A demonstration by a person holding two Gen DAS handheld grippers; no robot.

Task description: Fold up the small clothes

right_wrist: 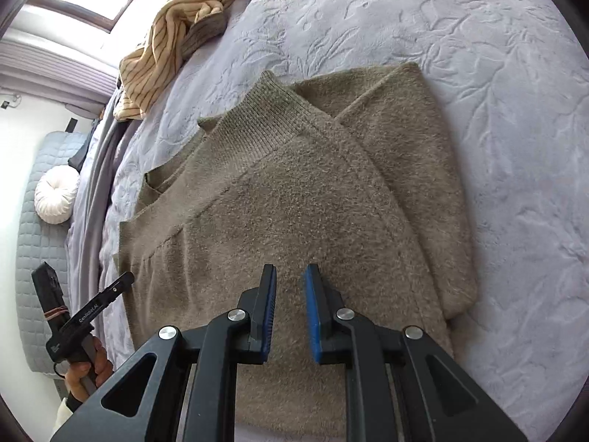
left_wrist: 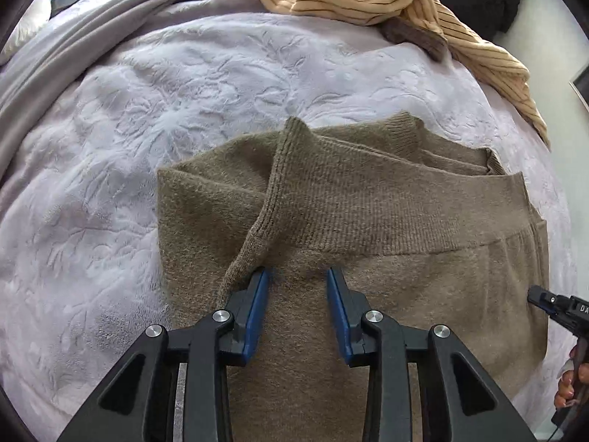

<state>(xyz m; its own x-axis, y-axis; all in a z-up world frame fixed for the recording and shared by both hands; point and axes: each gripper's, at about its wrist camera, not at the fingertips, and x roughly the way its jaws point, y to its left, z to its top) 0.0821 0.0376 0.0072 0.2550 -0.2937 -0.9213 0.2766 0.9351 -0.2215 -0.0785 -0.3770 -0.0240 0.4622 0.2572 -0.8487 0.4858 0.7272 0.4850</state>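
An olive-brown knit sweater [left_wrist: 368,221] lies partly folded on a pale embossed blanket [left_wrist: 165,110]. Its ribbed band is turned over across the middle. My left gripper [left_wrist: 299,276] is open just above the sweater, and a narrow ribbed strip of knit rests against its left finger [left_wrist: 257,294]. In the right wrist view the sweater [right_wrist: 294,202] lies flat with folded flaps and a ribbed edge at the top. My right gripper [right_wrist: 289,276] is open and empty over it. Each gripper shows at the edge of the other's view: right [left_wrist: 552,304], left [right_wrist: 92,309].
A tan striped garment [left_wrist: 386,0] lies crumpled at the far edge of the bed, also in the right wrist view [right_wrist: 176,37]. A dark garment [left_wrist: 478,0] is behind it. A grey sheet [left_wrist: 73,44], a quilted headboard [right_wrist: 33,239] and a round white cushion [right_wrist: 57,195] lie beyond.
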